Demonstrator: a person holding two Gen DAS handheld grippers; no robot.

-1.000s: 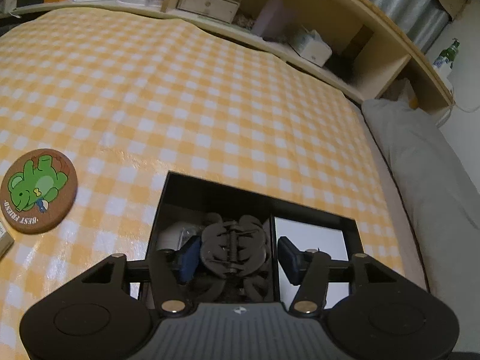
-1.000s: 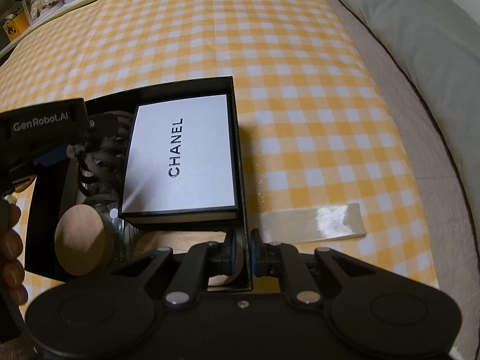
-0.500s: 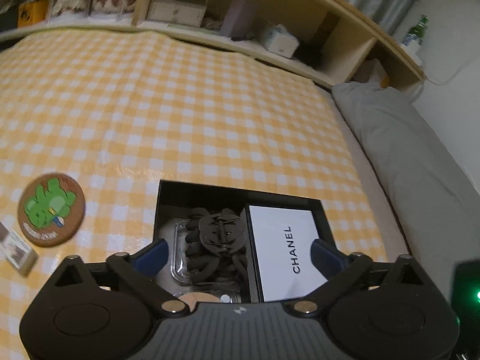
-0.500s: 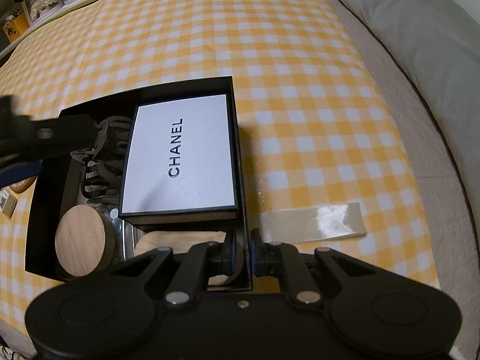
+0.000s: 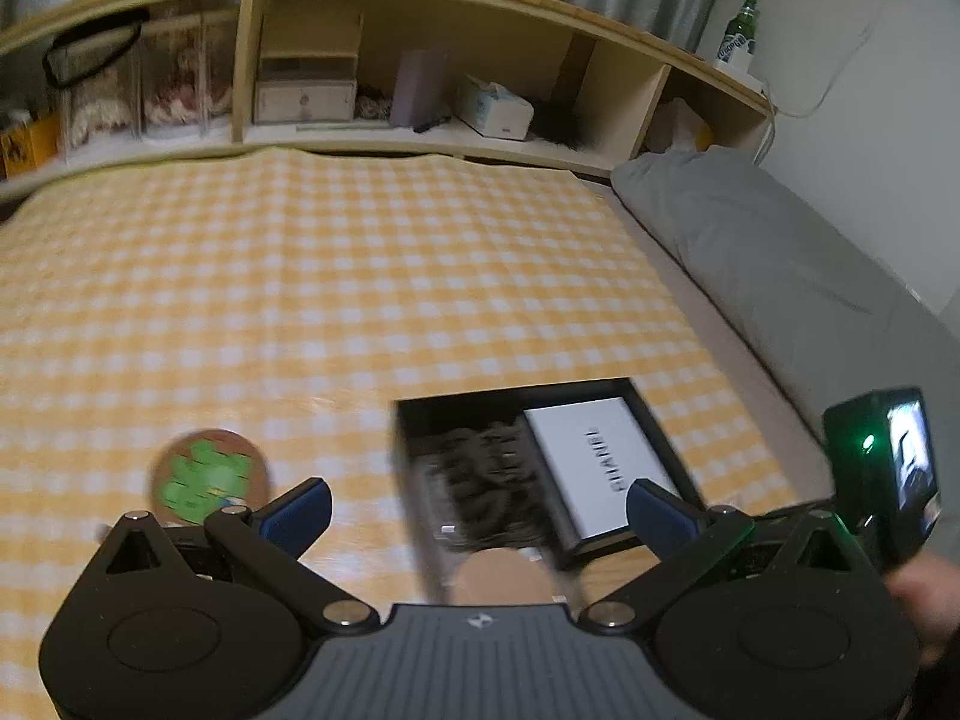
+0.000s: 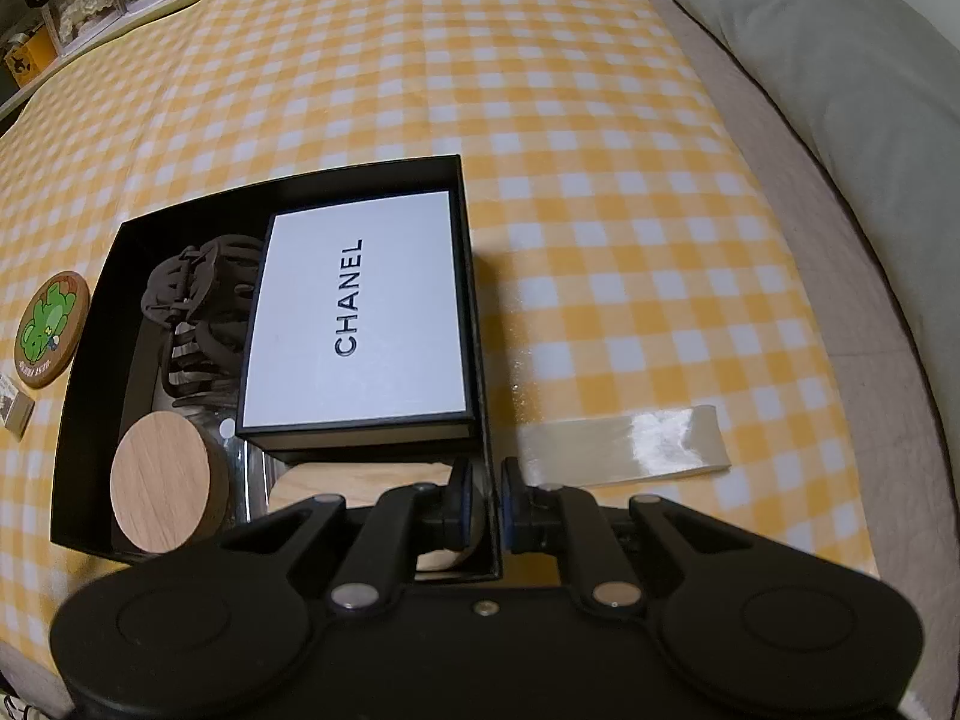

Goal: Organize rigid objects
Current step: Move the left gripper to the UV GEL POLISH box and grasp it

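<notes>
An open black box [image 6: 90,324] lies on the yellow checked cloth. Inside it are a white Chanel box [image 6: 354,324], a dark hair claw [image 6: 198,306] and a jar with a round wooden lid [image 6: 161,480]. My right gripper [image 6: 487,498] is shut on the box's near right wall, one finger inside and one outside. My left gripper [image 5: 477,510] hangs above the box [image 5: 516,393], tilted down, open wide with nothing between its fingers. Below it the hair claw [image 5: 486,480] and Chanel box [image 5: 600,468] look blurred. A round frog coaster [image 6: 51,330] lies on the cloth left of the box.
A small carton [image 6: 15,414] sits at the left edge near the coaster [image 5: 207,474]. A clear tape strip [image 6: 624,438] lies right of the box. A grey pillow [image 6: 840,60] runs along the right side. A wooden shelf [image 5: 420,60] with clutter stands at the far end.
My left gripper let go of the hair claw, opened wide and rose up and away from the box, rolling as it went. The claw stays in the box. The right gripper kept still.
</notes>
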